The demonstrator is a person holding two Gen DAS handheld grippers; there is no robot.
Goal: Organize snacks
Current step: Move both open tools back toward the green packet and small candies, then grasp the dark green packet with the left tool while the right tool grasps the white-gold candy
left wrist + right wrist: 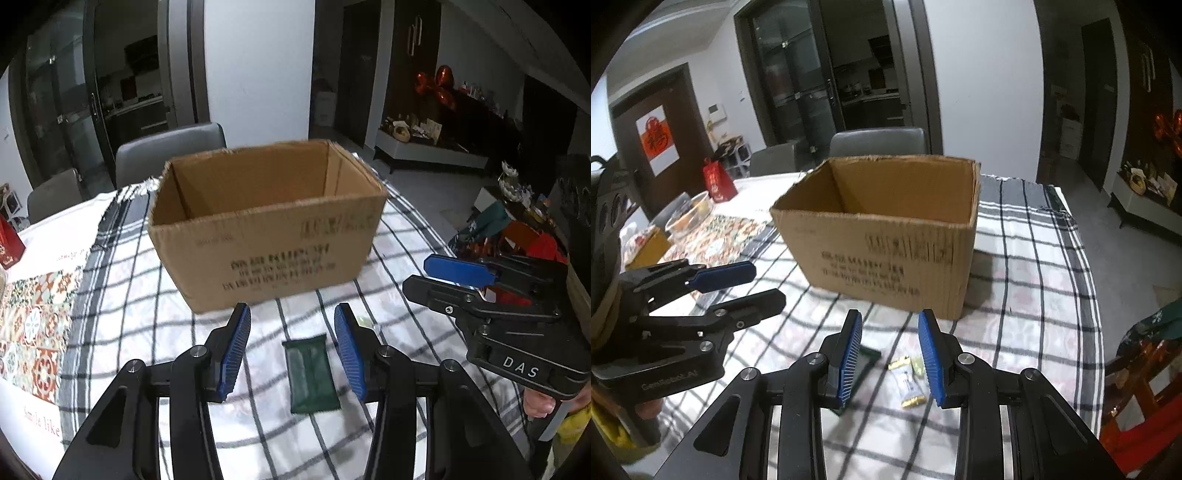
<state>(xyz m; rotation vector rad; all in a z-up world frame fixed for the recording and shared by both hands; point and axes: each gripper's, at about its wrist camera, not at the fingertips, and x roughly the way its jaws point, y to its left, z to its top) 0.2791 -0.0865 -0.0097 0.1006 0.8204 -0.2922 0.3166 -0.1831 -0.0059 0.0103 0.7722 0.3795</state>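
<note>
We see cardboard box [266,221] on worktop [122,314], visible inside bare; nothing packed yet by our reading. Green packet [312,373] and small white snack [908,384] lie loose before box. Left gripper [291,354], right gripper [890,356] both released, empty.

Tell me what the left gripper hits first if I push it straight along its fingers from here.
Most likely the dark green packet, lying flat on the checked cloth between and just beyond the open left gripper. The cardboard box stands farther along. Depth is hard to judge through the fisheye.
</note>
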